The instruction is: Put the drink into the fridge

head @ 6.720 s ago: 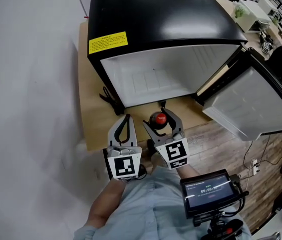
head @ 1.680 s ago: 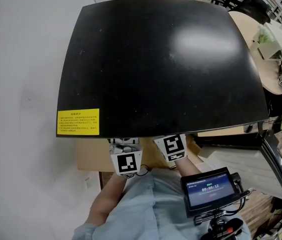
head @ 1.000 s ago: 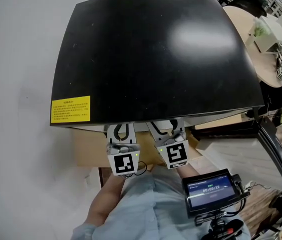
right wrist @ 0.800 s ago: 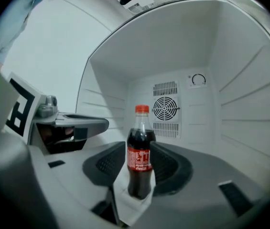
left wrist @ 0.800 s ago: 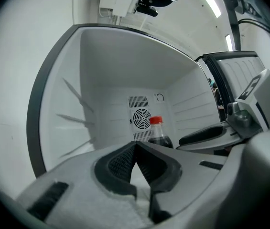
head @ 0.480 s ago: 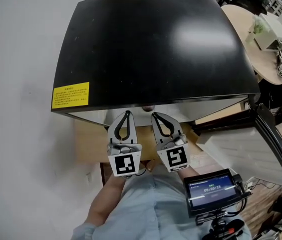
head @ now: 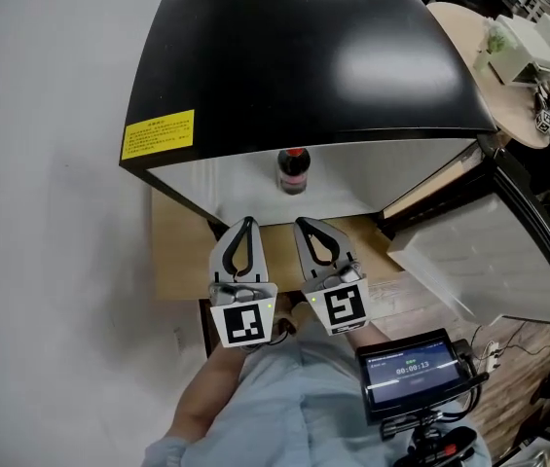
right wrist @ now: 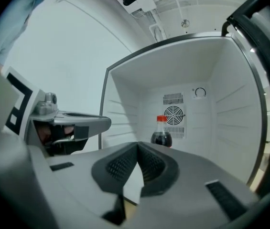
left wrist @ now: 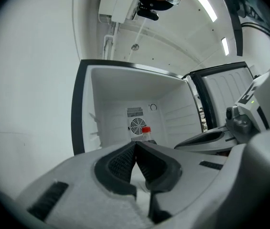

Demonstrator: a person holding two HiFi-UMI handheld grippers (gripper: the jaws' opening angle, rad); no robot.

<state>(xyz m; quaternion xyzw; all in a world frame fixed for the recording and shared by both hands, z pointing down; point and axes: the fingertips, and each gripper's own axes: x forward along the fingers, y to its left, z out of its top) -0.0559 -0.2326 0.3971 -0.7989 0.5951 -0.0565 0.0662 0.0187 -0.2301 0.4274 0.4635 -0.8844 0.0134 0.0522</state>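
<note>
The fingers of my right gripper (right wrist: 137, 146) have just been closing and now meet tip to tip with nothing between them. The left gripper (left wrist: 135, 145) has its fingers pressed together too, equally empty. Both grippers sit side by side, pointing level, just in front of the open mouth of the fridge (head: 304, 56) and apart from everything in it.

Beyond them the drink (right wrist: 161, 133) (a small dark bottle with a red cap) stands upright on the fridge floor. It is near the back wall, in front of the round fan grille (right wrist: 174, 114), and neither gripper touches it.

So I judge the main job done: the drink is inside and let go. The door (head: 489, 251) stands swung wide on my right. Shutting it looks like the only thing left, if that is wanted at all.
</note>
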